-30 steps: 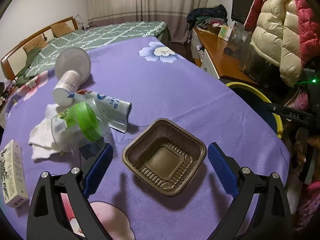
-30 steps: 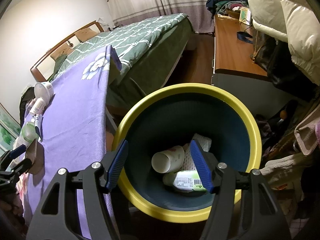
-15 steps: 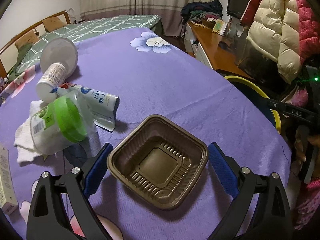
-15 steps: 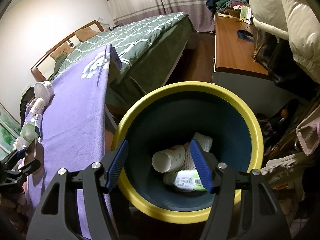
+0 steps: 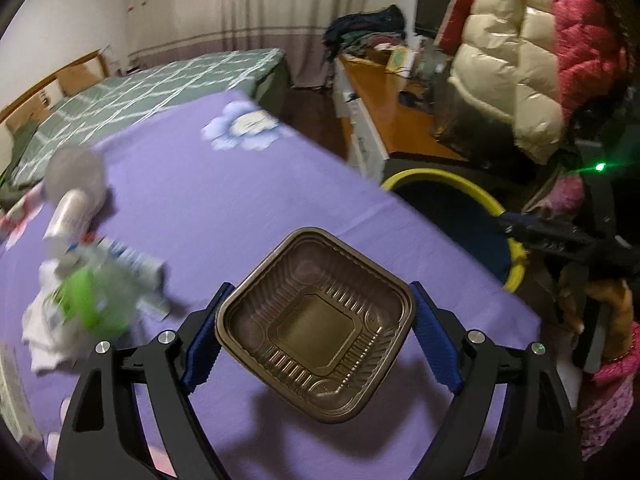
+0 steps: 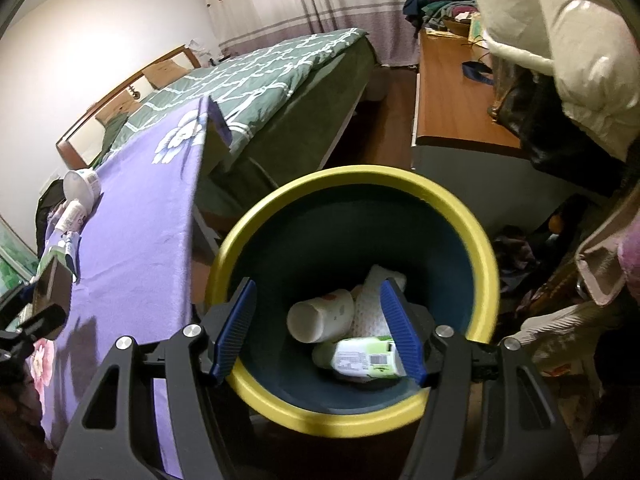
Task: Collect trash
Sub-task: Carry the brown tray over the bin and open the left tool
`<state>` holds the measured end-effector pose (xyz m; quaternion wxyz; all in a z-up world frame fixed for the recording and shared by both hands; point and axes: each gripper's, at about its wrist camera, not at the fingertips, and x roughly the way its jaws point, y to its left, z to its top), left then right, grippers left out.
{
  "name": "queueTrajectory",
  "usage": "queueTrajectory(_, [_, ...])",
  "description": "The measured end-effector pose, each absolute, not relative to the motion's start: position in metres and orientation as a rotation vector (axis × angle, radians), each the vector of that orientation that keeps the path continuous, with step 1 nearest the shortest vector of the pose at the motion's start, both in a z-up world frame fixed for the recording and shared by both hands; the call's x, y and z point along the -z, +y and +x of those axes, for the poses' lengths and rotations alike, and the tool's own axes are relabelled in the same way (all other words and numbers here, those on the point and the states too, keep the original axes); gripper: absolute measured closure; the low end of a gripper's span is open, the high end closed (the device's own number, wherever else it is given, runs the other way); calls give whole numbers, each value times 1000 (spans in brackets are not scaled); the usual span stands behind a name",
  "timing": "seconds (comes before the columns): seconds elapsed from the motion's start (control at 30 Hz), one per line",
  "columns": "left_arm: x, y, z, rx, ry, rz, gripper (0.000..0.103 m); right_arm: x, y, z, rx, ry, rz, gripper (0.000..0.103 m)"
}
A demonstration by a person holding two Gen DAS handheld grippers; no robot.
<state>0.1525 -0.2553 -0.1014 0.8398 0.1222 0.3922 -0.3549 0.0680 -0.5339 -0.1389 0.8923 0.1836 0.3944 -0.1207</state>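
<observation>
- Brown plastic tray (image 5: pixel 316 320) sits pinched between the blue pads (image 5: pixel 200 344) of the left gripper (image 5: pixel 316 340), whose jaws have just been closing on it; it hangs tilted above the purple tablecloth (image 5: pixel 208 200), casting a shadow below.
- Right gripper (image 6: pixel 320 328) hovers over the yellow-rimmed bin (image 6: pixel 476 240), jaws spread with nothing between them.
- Inside the bin lie a paper cup (image 6: pixel 320 320), a green-labelled packet (image 6: pixel 364 358) and a white wad (image 6: pixel 376 296).
- Near the table's left edge remain a green-lidded cup (image 5: pixel 88 304), a crushed tube (image 5: pixel 132 260), white tissue (image 5: pixel 44 332) and a white bottle (image 5: pixel 66 212).
- The bin stands just off the table's right edge.
- Beyond lie a green-quilted bed (image 6: pixel 256 80) and a wooden desk (image 6: pixel 452 92); puffy coats (image 5: pixel 520 64) hang at right.
</observation>
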Motion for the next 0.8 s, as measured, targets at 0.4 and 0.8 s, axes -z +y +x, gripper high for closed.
queueTrajectory(0.4, [89, -394, 145, 931, 821, 345, 19, 135, -574, 32, 369, 785, 376, 41])
queueTrajectory(0.8, [112, -475, 150, 955, 874, 411, 10, 144, -606, 12, 432, 784, 413, 41])
